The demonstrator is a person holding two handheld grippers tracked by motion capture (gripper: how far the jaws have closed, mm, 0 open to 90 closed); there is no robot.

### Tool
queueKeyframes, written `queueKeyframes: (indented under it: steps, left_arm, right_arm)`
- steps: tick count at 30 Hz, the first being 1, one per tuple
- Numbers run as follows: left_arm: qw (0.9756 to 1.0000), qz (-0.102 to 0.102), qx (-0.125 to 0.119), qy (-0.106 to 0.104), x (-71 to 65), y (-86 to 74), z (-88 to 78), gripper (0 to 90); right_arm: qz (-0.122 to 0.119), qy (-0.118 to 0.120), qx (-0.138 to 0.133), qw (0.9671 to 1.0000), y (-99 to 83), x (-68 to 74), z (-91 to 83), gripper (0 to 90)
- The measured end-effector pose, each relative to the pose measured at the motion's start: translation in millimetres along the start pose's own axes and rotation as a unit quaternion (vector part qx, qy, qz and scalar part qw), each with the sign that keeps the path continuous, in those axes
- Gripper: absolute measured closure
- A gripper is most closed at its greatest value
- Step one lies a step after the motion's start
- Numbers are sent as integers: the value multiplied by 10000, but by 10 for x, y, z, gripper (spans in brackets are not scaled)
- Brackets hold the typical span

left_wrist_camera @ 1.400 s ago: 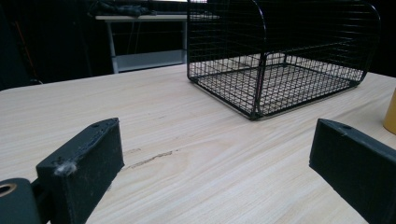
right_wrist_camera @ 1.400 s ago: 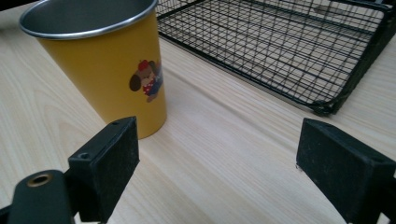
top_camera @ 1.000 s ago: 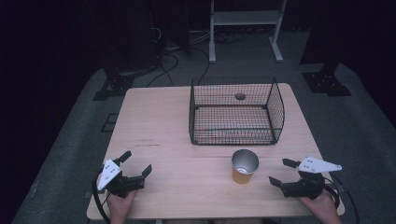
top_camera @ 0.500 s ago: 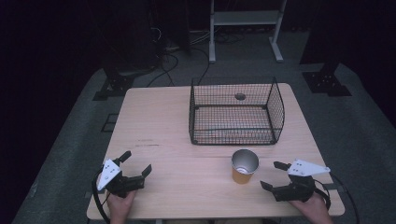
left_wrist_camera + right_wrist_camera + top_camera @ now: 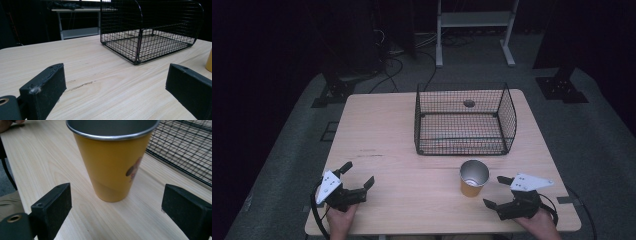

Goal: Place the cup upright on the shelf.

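my right gripper (image 5: 498,191) sits low on the table (image 5: 382,130) with its jaws spread wide, aimed at the yellow cup (image 5: 474,178), which stands upright just ahead of it, near the front wall of the wire basket (image 5: 462,120). nothing touches the cup. my left gripper (image 5: 358,175) rests well apart at the near left corner, jaws spread, holding nothing.

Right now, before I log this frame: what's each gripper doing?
Left gripper: open, holding nothing.
Right gripper: open, jaws facing the yellow cup, not touching it.
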State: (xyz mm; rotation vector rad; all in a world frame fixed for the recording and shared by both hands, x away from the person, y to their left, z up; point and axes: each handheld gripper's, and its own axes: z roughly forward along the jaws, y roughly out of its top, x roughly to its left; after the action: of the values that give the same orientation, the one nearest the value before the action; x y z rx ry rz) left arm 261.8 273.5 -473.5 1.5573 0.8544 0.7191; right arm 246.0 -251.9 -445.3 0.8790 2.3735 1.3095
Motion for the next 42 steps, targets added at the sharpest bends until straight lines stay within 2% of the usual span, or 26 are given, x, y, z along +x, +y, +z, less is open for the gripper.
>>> queueKeyframes:
  steps: [7,10,19,37,42]
  left_arm:
    - [10000,-2,-4,0,0,1,0,22]
    - [10000,0,-5,0,0,1,0,23]
    - [10000,-3,-6,3,1,1,0,22]
    - [10000,-9,-12,11,2,2,0,22]
    - [10000,-19,-18,4,6,1,-1,22]
  right_arm:
    - [29,-74,48,10000,52,20,98,86]
    - [31,-7,36,10000,77,31,144,69]
    - [-96,-143,165,9997,187,78,309,26]
    - [-20,-181,1,9998,316,57,479,24]
    - [53,-117,-75,9999,344,38,513,25]
